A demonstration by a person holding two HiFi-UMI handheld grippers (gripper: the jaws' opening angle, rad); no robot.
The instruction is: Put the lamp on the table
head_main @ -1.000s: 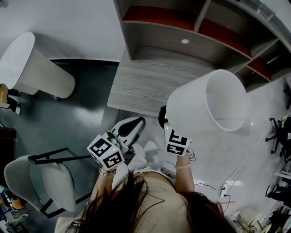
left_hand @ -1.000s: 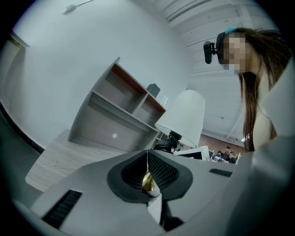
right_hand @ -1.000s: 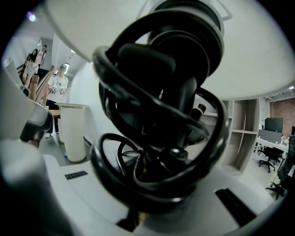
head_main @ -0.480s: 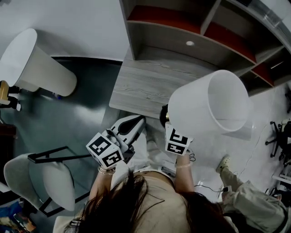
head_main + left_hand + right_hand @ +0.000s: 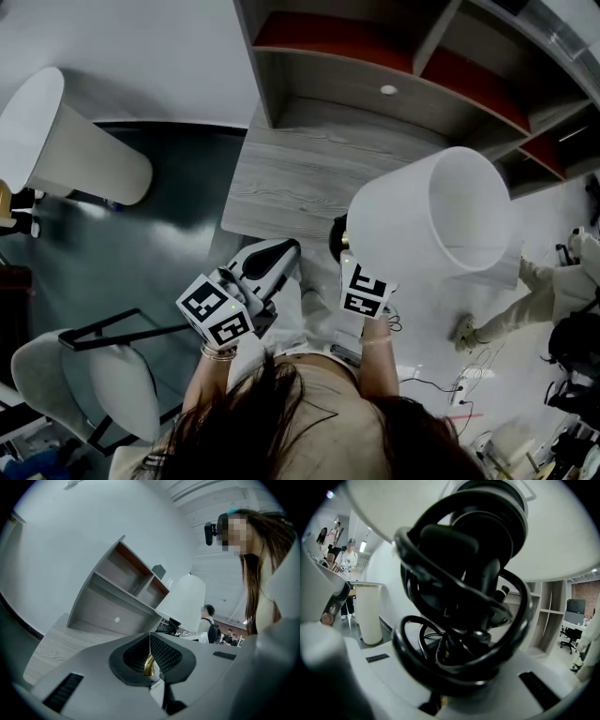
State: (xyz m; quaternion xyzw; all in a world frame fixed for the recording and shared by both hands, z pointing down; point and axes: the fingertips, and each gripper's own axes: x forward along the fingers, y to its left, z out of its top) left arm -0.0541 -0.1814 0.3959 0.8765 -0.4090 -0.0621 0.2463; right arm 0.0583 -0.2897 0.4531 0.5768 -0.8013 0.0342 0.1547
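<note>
A lamp with a big white shade (image 5: 441,216) hangs tilted in the air just off the near edge of the grey wooden table (image 5: 300,173). My right gripper (image 5: 352,264) is shut on the lamp below the shade. In the right gripper view the lamp's coiled black cord (image 5: 459,602) fills the middle, and the shade's underside (image 5: 562,536) arches above it. My left gripper (image 5: 286,251) is level beside the lamp and apart from it, jaws shut with nothing of the lamp between them. From the left gripper view the shade (image 5: 183,599) stands ahead to the right.
Open shelves (image 5: 394,56) rise behind the table. A second white shade-like cylinder (image 5: 66,141) stands on the dark floor at left. A grey chair with a black frame (image 5: 103,370) is at lower left. Cables (image 5: 450,384) lie on the floor and a person (image 5: 553,286) moves at right.
The lamp and both grippers have shifted only slightly toward the table. A person in light clothes has come in along the right edge of the head view.
</note>
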